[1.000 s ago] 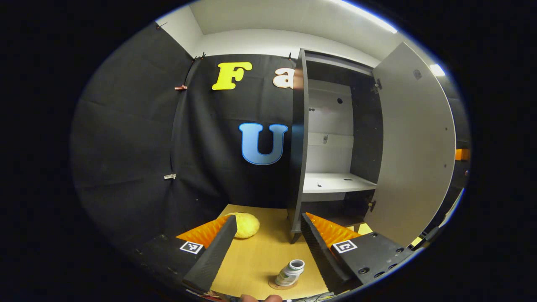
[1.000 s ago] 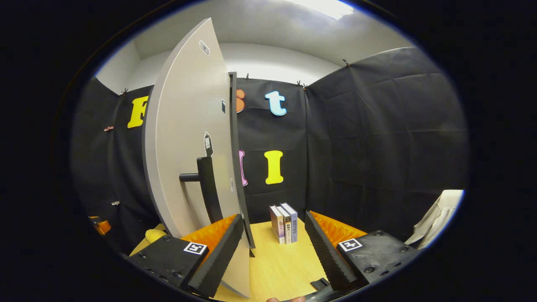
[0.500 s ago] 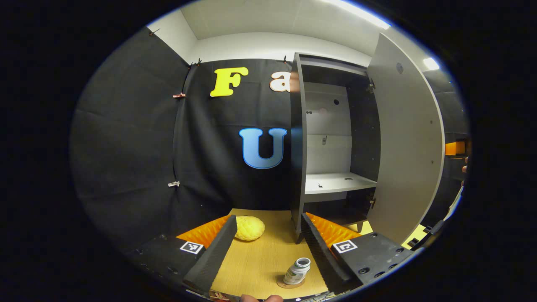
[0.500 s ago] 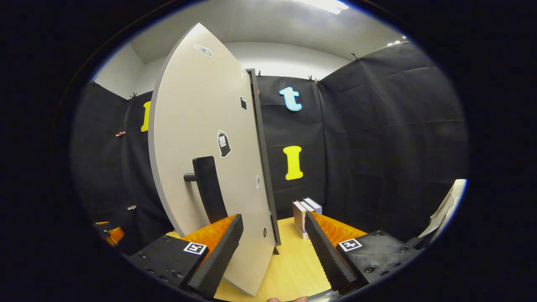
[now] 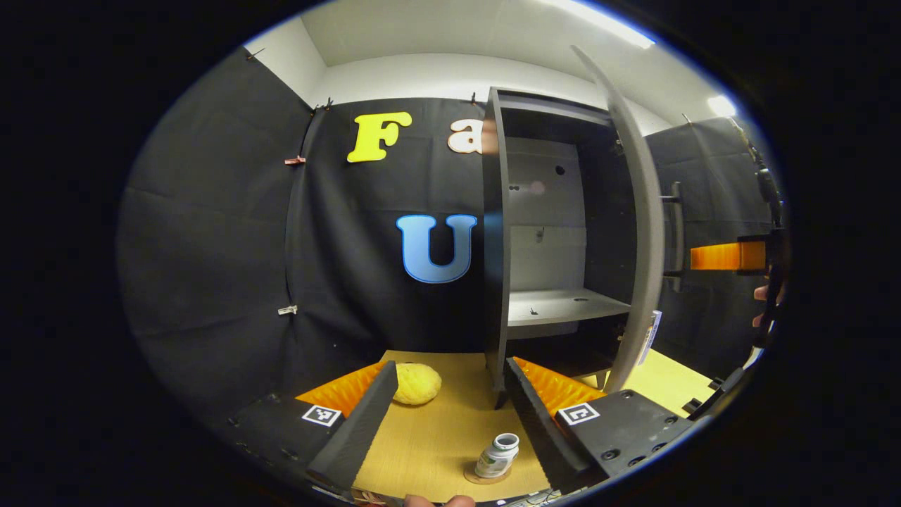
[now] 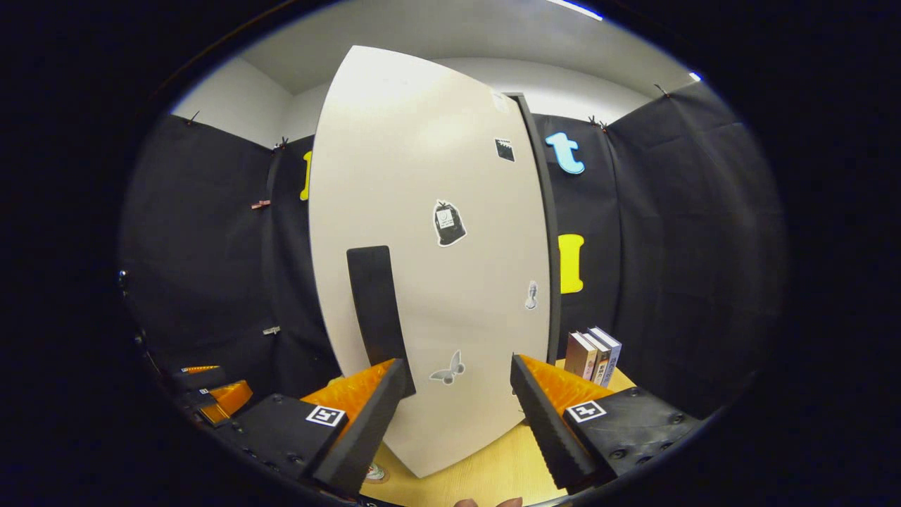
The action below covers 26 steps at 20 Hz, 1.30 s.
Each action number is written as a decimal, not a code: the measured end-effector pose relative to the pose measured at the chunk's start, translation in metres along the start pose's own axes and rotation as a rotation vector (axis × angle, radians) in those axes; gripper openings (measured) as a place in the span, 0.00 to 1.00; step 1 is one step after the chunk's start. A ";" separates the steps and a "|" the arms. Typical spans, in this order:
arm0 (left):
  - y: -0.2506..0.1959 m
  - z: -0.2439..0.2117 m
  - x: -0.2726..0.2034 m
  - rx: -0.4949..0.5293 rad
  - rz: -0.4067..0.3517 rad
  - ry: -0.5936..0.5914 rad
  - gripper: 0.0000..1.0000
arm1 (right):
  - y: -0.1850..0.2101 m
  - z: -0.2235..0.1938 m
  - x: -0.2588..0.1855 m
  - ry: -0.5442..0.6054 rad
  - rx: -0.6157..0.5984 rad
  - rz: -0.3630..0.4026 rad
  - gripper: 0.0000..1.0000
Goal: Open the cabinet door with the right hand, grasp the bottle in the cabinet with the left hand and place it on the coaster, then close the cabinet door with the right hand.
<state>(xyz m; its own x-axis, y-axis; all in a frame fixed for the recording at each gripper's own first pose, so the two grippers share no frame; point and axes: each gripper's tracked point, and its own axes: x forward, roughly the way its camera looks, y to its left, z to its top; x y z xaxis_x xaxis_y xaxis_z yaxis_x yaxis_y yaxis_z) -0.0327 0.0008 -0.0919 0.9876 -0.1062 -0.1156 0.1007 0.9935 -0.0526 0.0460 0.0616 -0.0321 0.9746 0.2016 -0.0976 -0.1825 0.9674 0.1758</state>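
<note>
A small white bottle (image 5: 497,455) sits on its coaster (image 5: 487,476) on the desk (image 5: 436,436), both tongs (image 5: 445,415) (image 6: 457,415) gaping empty, while the half-open cabinet door (image 6: 429,267) (probably light, stiff) is best pushed at its black handle (image 6: 376,310).

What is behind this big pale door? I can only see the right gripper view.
Observer: The left gripper view looks into the cabinet, which has a pale shelf inside.
Operator: Where is the bottle?
Observer: The bottle stands on the coaster on the table, with the open left gripper not touching it.
Operator: Anything else there?
Observer: A lumpy yellow object lies farther back on the table.
</note>
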 end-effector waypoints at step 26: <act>-0.029 0.017 0.015 0.008 -0.032 -0.040 0.96 | -0.032 -0.009 -0.005 -0.036 -0.054 -0.093 0.98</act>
<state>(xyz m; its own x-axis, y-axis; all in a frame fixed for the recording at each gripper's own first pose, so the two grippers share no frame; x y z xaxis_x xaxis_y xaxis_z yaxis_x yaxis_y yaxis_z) -0.0191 -0.0289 -0.0751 0.9879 -0.1362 -0.0738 0.1329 0.9900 -0.0474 0.0456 0.0308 -0.0460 0.9915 0.1062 -0.0751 -0.0971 0.9886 0.1148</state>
